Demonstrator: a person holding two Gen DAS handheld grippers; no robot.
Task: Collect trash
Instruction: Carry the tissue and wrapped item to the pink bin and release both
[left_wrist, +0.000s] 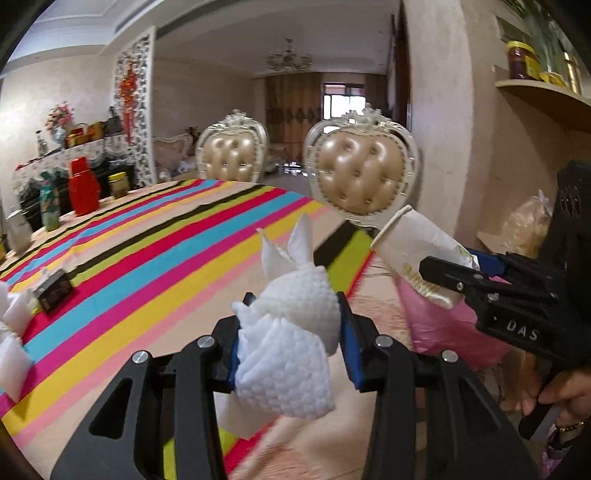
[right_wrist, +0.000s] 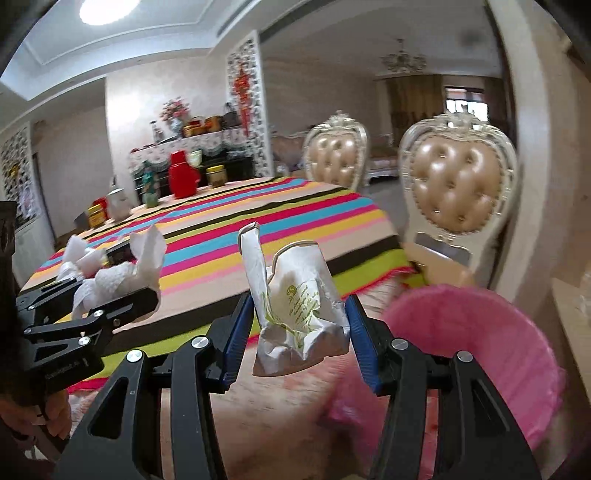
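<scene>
- Your left gripper (left_wrist: 295, 328) is clamped on a wad of white tissue (left_wrist: 291, 332); its blue pads press both sides, and loose corners of the paper stick up above the jaws.
- Your right gripper (right_wrist: 299, 332) is closed on a crushed paper cup (right_wrist: 299, 314) with green print; the cup is dented and sits upright between the blue pads.
- In the left wrist view the same cup pokes out of your right gripper at the right, its rim tilted up and to the left, just above the pink bag.
- Your 2 grippers sit side by side past the near edge of the bench (left_wrist: 166, 236), both angled slightly down.
- The bin lined with a pink bag (right_wrist: 480, 350) stands on the floor just right of your right gripper, beside the bench and below the nearer chair (right_wrist: 458, 192).
- More white tissue wads (right_wrist: 79, 258) lie on the striped cloth at the left, near a dark box (left_wrist: 53, 290).
- Farther along the bench stand a red jug (right_wrist: 183, 177), a green bottle (right_wrist: 149, 188) and a jar with a yellow lid (right_wrist: 216, 175).
- 2 padded chairs with ornate white frames stand at the bench's far side.
</scene>
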